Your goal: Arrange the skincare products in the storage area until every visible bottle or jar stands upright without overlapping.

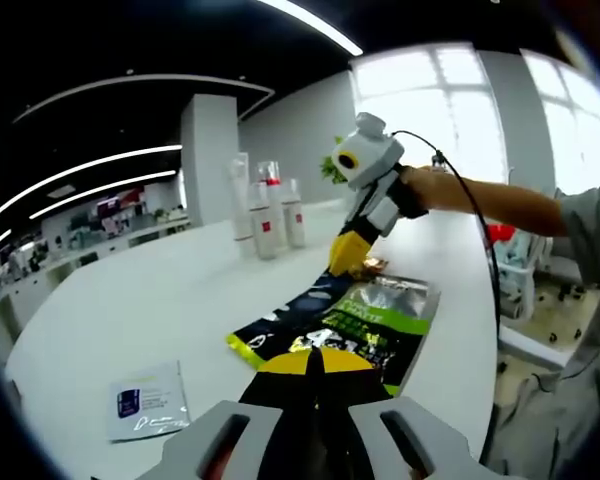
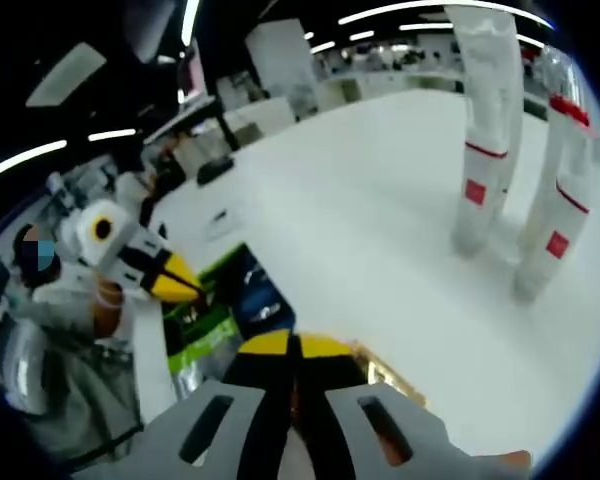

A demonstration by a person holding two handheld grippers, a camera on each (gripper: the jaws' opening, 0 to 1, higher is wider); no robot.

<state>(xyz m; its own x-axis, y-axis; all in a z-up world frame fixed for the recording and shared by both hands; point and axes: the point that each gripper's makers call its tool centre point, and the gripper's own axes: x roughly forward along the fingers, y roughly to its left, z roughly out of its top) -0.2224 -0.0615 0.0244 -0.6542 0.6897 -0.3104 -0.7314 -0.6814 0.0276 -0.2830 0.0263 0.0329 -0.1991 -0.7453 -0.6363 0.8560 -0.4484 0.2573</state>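
Both claws look clenched: left gripper (image 1: 313, 362) and right gripper (image 1: 348, 255) pinch opposite ends of the green-and-black foil pouch (image 1: 375, 312), probably to shift it aside. Tall white red-banded skincare bottles (image 1: 265, 212) stand upright on the white table (image 1: 140, 300).

1. Left gripper view: sits low over the white surface (image 1: 160, 300), looking along its own claw (image 1: 313, 365) across the dark green pouch (image 1: 370, 315) toward the standing bottles (image 1: 265, 215) and the windows behind.
2. Right gripper view: faces the opposite way, close above the surface, rolled; bottles (image 2: 480, 130) loom near at upper right.
3. Shared: bottles, pouch (image 2: 215, 315), surface. Each view catches the other claw, right claw (image 1: 348, 255) and left claw (image 2: 175, 280).
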